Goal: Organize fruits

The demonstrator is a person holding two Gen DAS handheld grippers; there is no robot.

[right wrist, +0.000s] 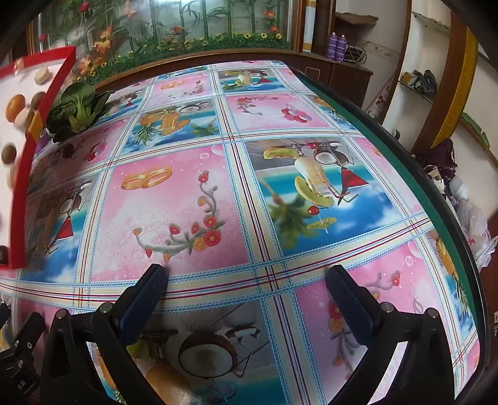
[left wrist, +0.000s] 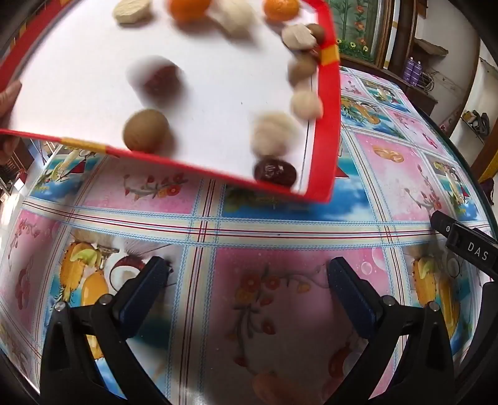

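While tilted, tray (left wrist: 326, 102) (corner downward).

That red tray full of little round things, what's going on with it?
A hand tilts a red-rimmed white tray above the patterned table. Small fruits slide toward its low corner: oranges, a brown round fruit, a dark red date and pale blurred pieces. The left gripper and right gripper both hang open over the table, holding nothing. A leafy green vegetable lies beside the tray.
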